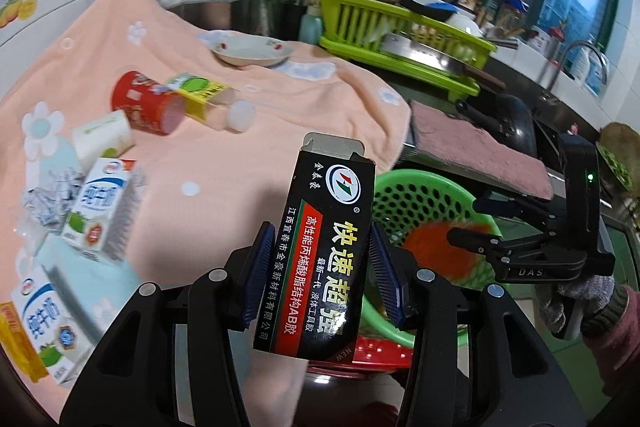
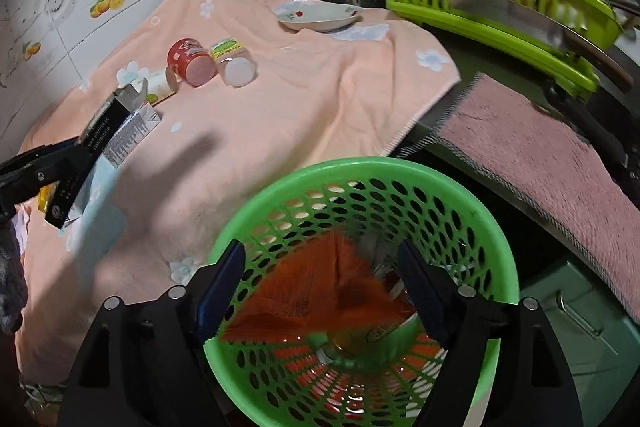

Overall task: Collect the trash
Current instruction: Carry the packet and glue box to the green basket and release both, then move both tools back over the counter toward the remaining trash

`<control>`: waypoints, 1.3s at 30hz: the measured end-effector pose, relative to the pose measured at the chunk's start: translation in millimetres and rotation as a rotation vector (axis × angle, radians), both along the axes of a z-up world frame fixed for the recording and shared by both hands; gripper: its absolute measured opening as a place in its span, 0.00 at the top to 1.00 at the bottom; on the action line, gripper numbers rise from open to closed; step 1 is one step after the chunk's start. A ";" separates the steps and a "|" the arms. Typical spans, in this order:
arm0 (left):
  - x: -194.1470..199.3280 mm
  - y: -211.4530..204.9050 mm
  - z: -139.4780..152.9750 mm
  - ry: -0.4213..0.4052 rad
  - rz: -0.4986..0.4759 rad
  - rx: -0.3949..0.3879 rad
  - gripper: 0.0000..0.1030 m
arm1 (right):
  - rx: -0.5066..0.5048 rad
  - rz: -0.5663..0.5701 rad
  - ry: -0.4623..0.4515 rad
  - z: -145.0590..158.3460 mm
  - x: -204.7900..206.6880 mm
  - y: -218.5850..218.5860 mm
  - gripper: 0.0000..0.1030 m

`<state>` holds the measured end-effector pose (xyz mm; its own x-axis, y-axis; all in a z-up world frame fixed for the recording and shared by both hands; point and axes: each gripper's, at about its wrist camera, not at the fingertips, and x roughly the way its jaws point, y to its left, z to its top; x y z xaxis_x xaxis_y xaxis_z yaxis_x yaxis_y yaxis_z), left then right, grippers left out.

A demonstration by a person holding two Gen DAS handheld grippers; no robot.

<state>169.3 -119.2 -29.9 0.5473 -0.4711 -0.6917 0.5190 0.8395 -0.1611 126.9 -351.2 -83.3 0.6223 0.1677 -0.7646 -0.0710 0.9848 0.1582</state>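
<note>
My left gripper [image 1: 320, 267] is shut on a tall black glue box [image 1: 324, 227], with a blue pad pressing each long side. It holds the box upright above the peach towel [image 1: 280, 131], just left of the green perforated basket [image 1: 420, 183]. My right gripper [image 2: 324, 291] stands open over that basket [image 2: 400, 179]. A blurred orange wrapper [image 2: 304, 291] lies below its jaws inside the basket, clear of the pads. On the towel lie a red cup [image 1: 144, 103], a yellow-green box [image 1: 196, 91], a white-capped jar [image 1: 242, 115], two milk cartons [image 1: 100, 211] and crumpled foil [image 1: 44, 203].
A plate [image 1: 252, 51] sits at the towel's far edge. A lime dish rack [image 1: 400, 27] with pans stands behind it. A mauve mat [image 1: 480, 151] and a black pan [image 1: 516, 123] lie right of the towel. A red basket [image 1: 372, 351] sits under the green one.
</note>
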 end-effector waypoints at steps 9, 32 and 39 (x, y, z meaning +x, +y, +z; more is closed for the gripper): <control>-9.1 -37.4 -15.8 0.047 -0.059 -0.004 0.53 | 0.032 -0.062 -0.028 10.0 -19.4 -30.0 0.21; -19.4 -88.6 -48.5 0.122 -0.128 0.011 0.42 | 0.053 -0.102 -0.032 8.7 -37.7 -49.3 0.19; -20.0 -80.6 -46.2 0.122 -0.104 -0.002 0.38 | 0.053 -0.096 -0.034 10.3 -35.2 -44.7 0.19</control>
